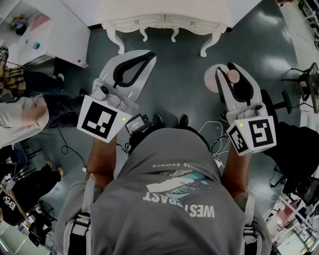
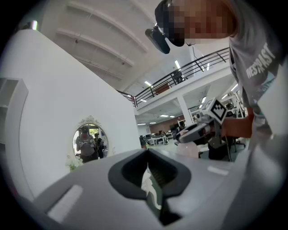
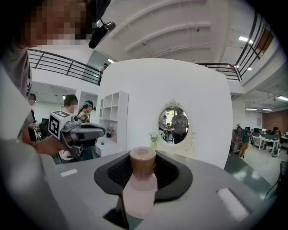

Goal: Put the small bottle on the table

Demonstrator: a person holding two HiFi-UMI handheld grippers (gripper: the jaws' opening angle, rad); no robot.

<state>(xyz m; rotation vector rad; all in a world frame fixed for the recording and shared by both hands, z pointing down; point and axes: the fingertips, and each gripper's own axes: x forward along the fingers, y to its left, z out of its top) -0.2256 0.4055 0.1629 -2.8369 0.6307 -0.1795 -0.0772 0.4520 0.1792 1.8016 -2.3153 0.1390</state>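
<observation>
Pink plastic under a brown cap: I am carrying the small bottle [image 3: 141, 182] pinched between the jaws of the right gripper [image 1: 230, 69]. The pads are pressing on its body and the cap is pointing up, so its long axis is standing roughly upright. In the head view the bottle [image 1: 214, 78] is showing at the upper right of the frame, just left of the dark jaw pads. The white table [image 1: 164, 12] is running along the top edge, up and to the left of it. Bare floor [image 1: 184, 74] is lying between them, so bottle and table are well apart. The left gripper [image 1: 148, 56] is riding at the upper left with its jaws closed together and nothing between them. It is sitting about as near the table as the right one but is playing no part. As I judge it, the coming move is turning on that gap: the right hand needs to be reaching forward and slightly inward toward the tabletop while keeping the bottle upright.
</observation>
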